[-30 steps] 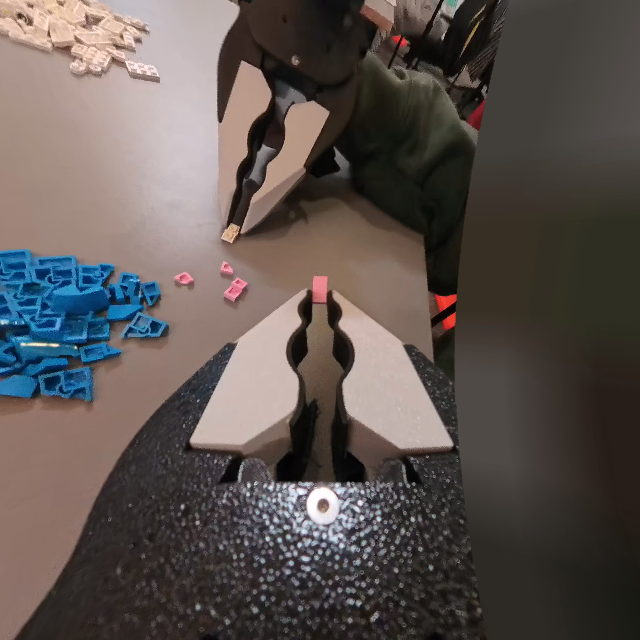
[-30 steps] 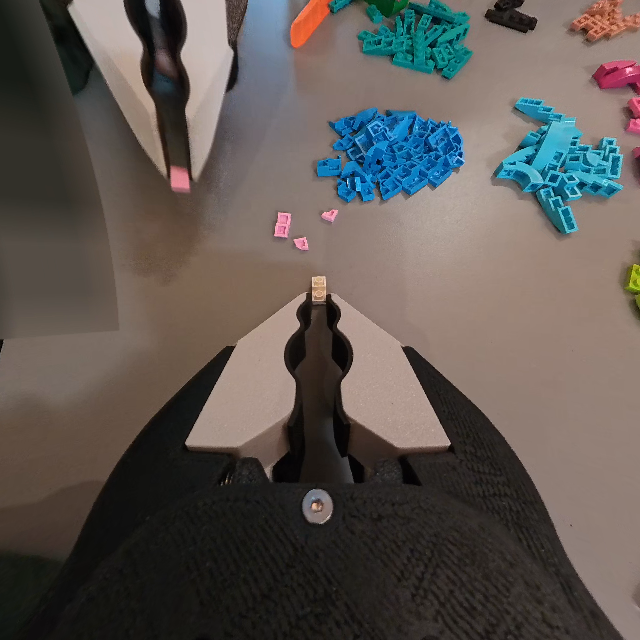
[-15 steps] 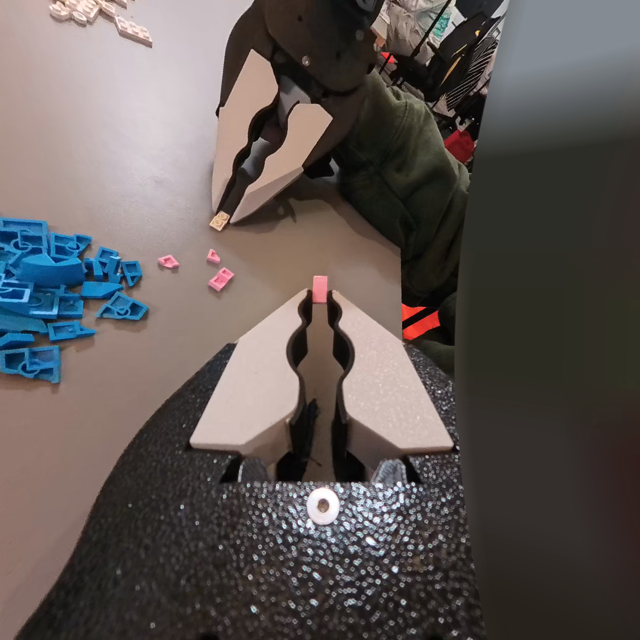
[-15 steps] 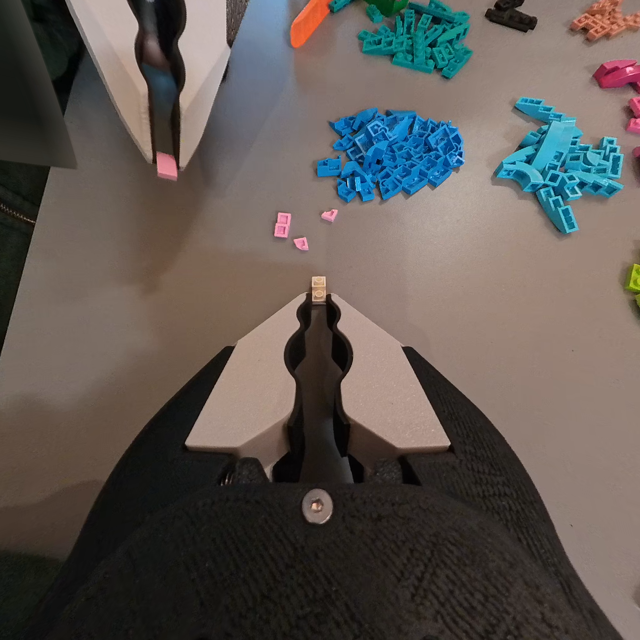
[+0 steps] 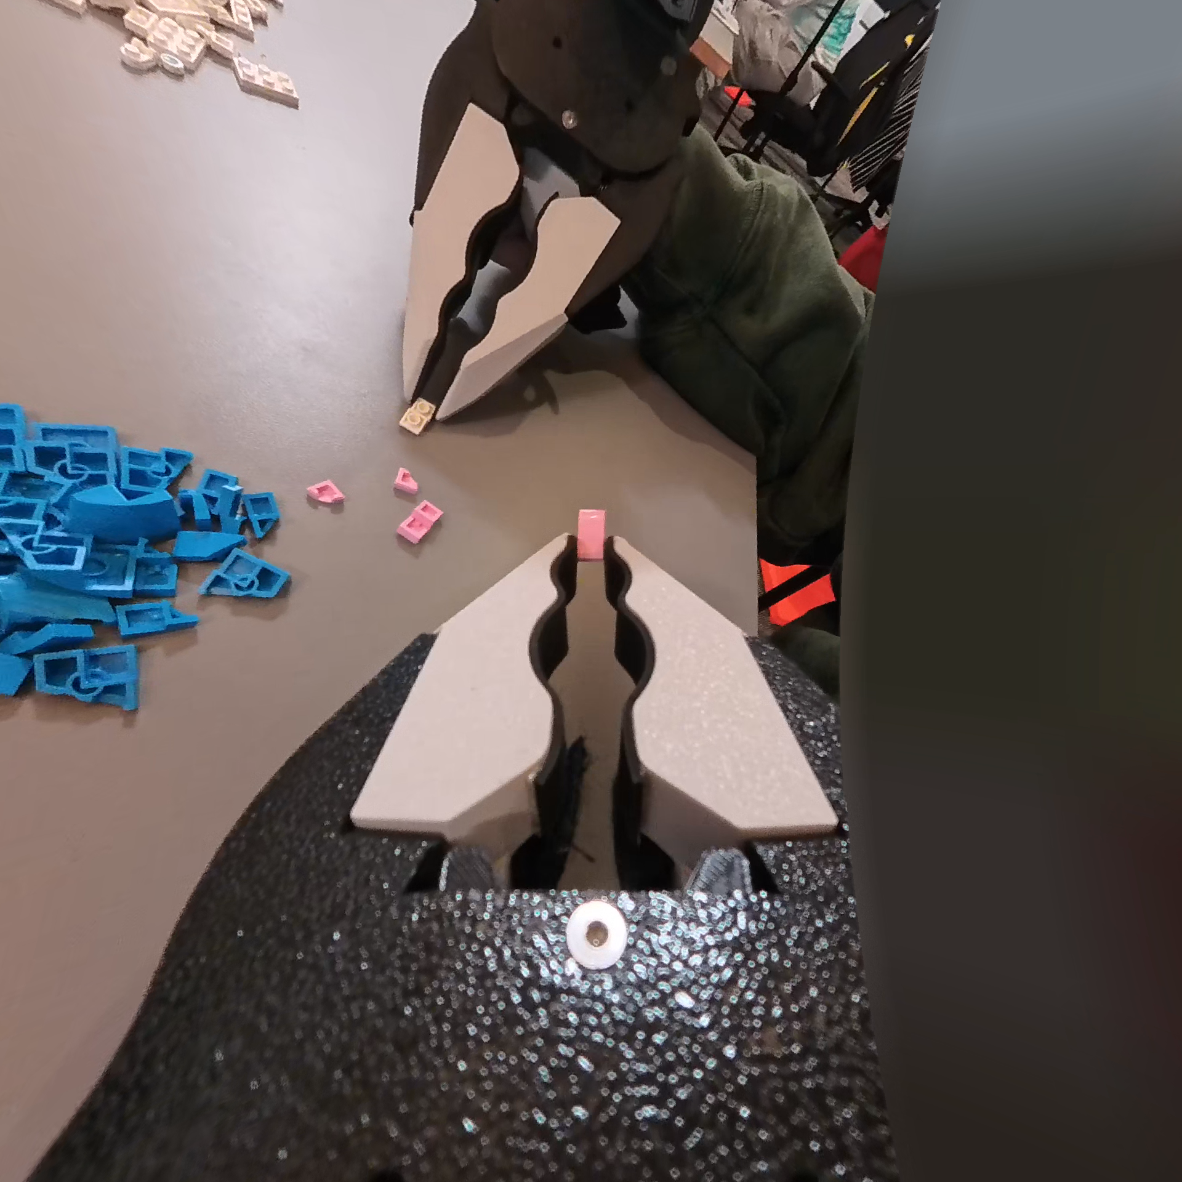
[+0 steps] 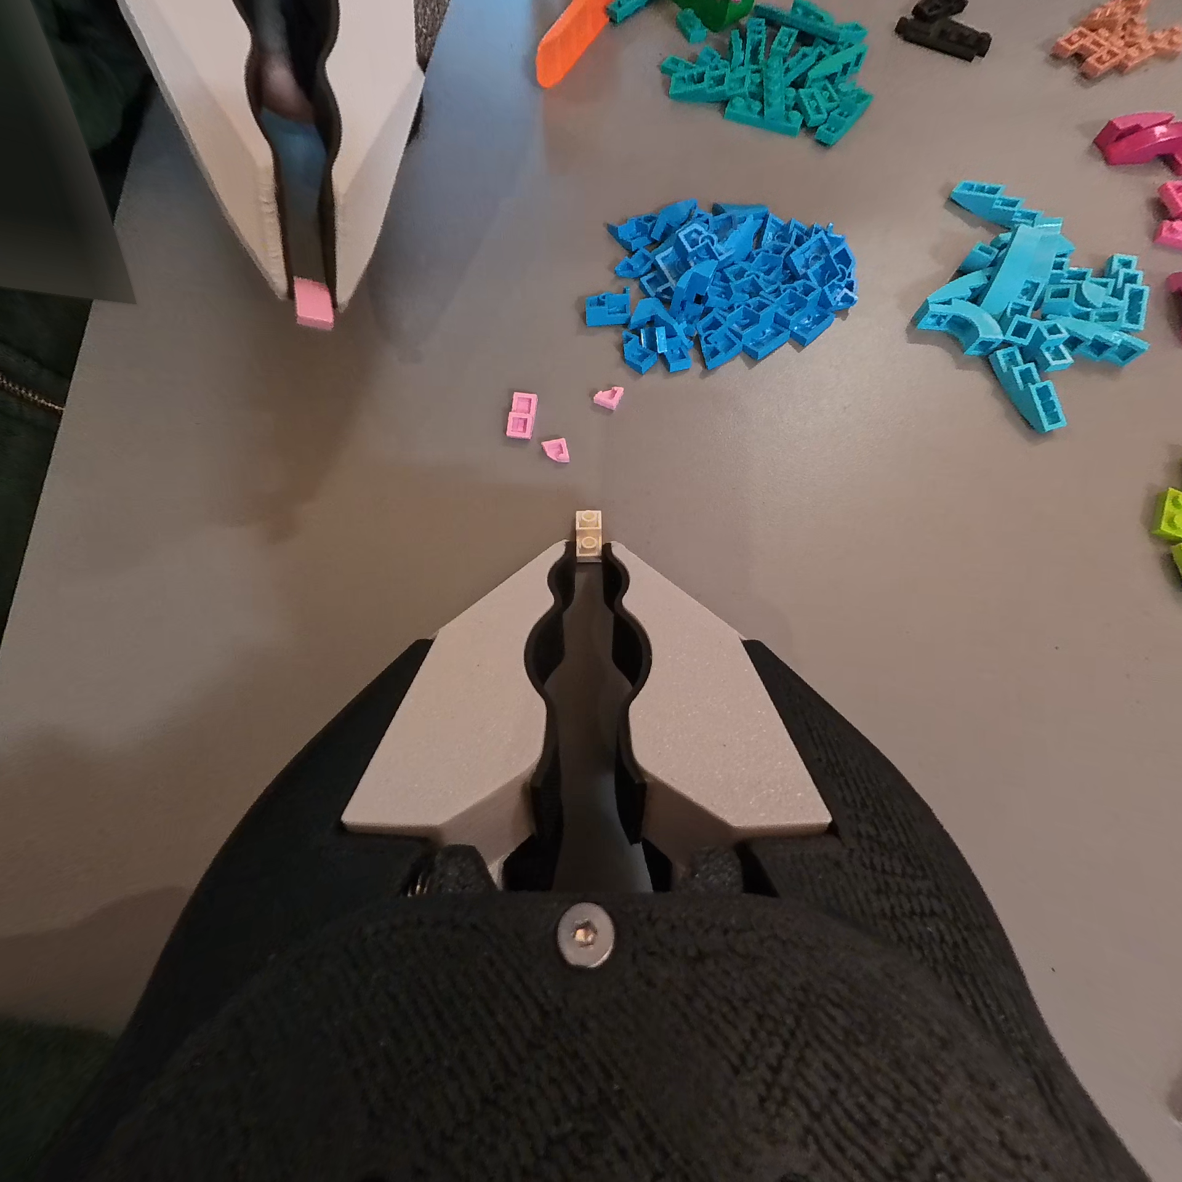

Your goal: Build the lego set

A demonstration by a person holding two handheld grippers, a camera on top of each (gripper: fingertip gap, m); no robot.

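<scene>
Office or lab: grey table (image 6: 831, 575), office chairs (image 5: 851, 121) (cluttered background).

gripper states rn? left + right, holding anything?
Left gripper: closed on a pink piece.
Right gripper: closed on a tan two-stud plate.

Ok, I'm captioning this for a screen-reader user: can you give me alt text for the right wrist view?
The right gripper pinches a small tan two-stud plate above a grey table. At upper left the left gripper holds a pink piece. Three loose pink pieces and a blue pile lie beyond.
</scene>
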